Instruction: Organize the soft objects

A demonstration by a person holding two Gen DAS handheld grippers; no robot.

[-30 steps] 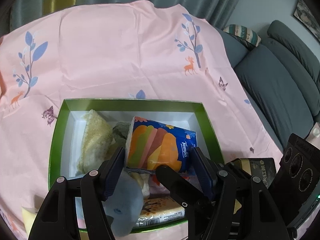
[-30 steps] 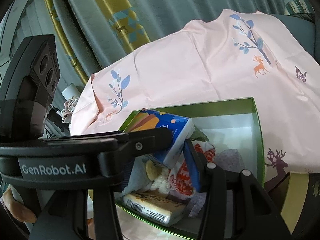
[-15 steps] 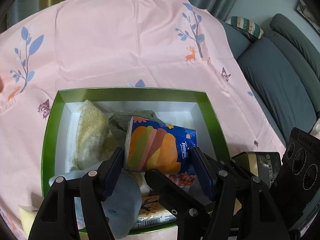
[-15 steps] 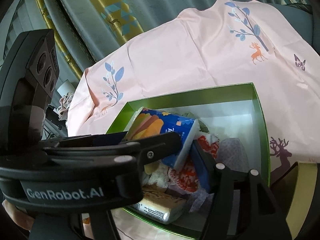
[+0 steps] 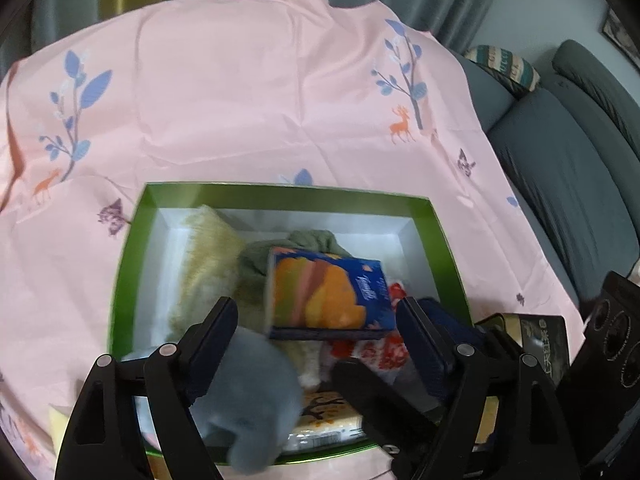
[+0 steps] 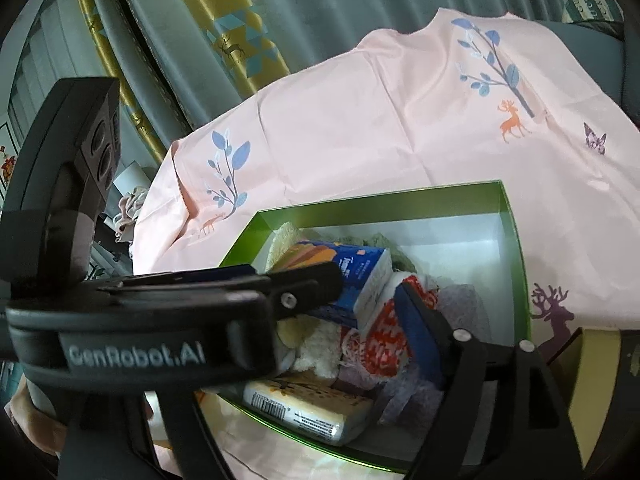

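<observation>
A green box (image 5: 128, 260) with a white inside holds several soft things: a beige towel (image 5: 208, 256), an olive cloth (image 5: 304, 240), a red-and-white knit (image 5: 384, 348), a grey-blue plush (image 5: 248, 400) and a yellow tissue pack (image 5: 328, 420). A blue-and-orange tissue pack (image 5: 328, 292) lies tilted on top of them, blurred. My left gripper (image 5: 316, 316) straddles it. The jaws are opening, with a gap on each side of the pack. My right gripper (image 6: 320, 332) is low over the box (image 6: 512, 240) beside the pack (image 6: 360, 276). Its jaws are opening on nothing, and the left gripper hides one finger.
A pink printed tablecloth (image 5: 240, 100) covers the table around the box. A grey sofa (image 5: 560, 180) stands to the right, with curtains behind. A dark tin (image 5: 536, 340) sits by the box's right side. A pale yellow sponge (image 5: 56, 424) lies at the near left.
Both grippers' jaws have widened. The left gripper has let go of the blue-and-orange tissue pack, which has dropped and tipped onto the things in the box.
</observation>
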